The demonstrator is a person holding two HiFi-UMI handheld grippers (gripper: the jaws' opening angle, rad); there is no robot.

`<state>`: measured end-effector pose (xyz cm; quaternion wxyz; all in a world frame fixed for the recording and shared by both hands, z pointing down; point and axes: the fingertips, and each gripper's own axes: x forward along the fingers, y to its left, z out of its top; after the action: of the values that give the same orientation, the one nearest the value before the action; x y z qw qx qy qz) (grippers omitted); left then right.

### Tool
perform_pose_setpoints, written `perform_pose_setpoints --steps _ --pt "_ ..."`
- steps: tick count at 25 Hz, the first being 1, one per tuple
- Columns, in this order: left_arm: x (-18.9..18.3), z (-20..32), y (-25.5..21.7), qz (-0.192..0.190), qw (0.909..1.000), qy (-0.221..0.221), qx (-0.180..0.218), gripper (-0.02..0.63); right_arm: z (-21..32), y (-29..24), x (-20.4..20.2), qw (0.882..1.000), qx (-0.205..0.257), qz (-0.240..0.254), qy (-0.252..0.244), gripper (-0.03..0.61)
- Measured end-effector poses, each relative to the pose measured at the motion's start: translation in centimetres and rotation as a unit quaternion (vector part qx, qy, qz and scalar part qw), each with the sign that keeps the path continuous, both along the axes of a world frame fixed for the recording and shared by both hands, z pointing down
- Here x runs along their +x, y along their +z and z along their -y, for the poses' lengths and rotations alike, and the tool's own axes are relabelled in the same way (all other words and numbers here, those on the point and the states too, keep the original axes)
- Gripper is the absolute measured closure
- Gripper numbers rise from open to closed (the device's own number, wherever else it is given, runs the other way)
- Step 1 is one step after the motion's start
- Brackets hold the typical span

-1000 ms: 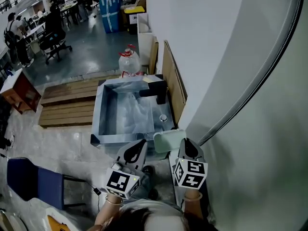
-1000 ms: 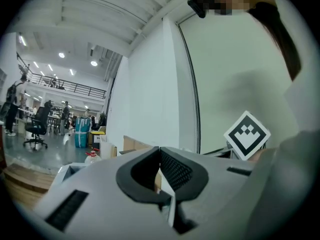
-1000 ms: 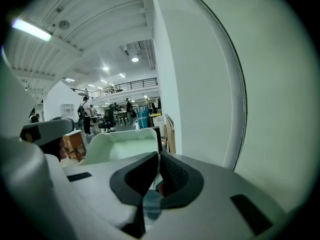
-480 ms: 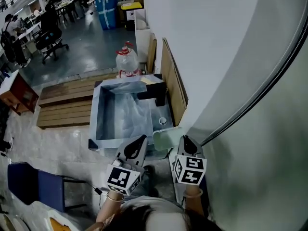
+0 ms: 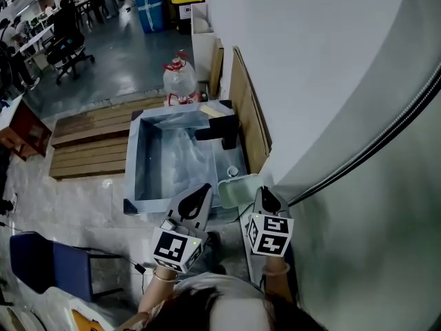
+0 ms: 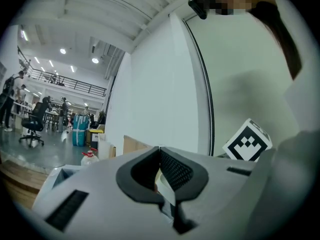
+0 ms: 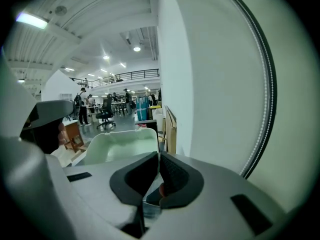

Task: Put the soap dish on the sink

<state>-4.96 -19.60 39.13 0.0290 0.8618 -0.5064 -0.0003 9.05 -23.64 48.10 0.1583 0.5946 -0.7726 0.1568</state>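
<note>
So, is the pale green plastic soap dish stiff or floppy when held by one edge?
Probably stiff: the pale green plastic soap dish holds its tray shape while the right hand-held gripper pinches only its near rim. It looks thin-walled and hollow, so likely light. Its smooth surface may slip in that narrow grip.

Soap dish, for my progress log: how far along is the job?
Done: the right gripper is shut on the soap dish. In hand: the dish hangs by the near right corner of the sink. Remaining: set it down there and release. The left gripper is shut, empty.
</note>
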Motion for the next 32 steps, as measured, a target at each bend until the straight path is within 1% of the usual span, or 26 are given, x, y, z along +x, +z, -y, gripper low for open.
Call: perform_pose_setpoints --steps 10,18,32 --pt "0.4 2.8 0.4 -0.003 0.9998 0.02 -0.004 0.604 2.0 2.7 -0.6 0.999 -0.03 -0.034 0.002 0.545" --pt "0.3 4.7 1.0 -0.005 0.9993 0.036 -0.008 0.604 3.2 4.9 -1.0 0.997 -0.058 -0.044 0.011 0.545" --pt "-0.5 7.0 3.0 -0.013 0.9982 0.046 -0.035 0.604 4.4 9.1 -2.0 0.993 -0.104 -0.061 0.014 0.545"
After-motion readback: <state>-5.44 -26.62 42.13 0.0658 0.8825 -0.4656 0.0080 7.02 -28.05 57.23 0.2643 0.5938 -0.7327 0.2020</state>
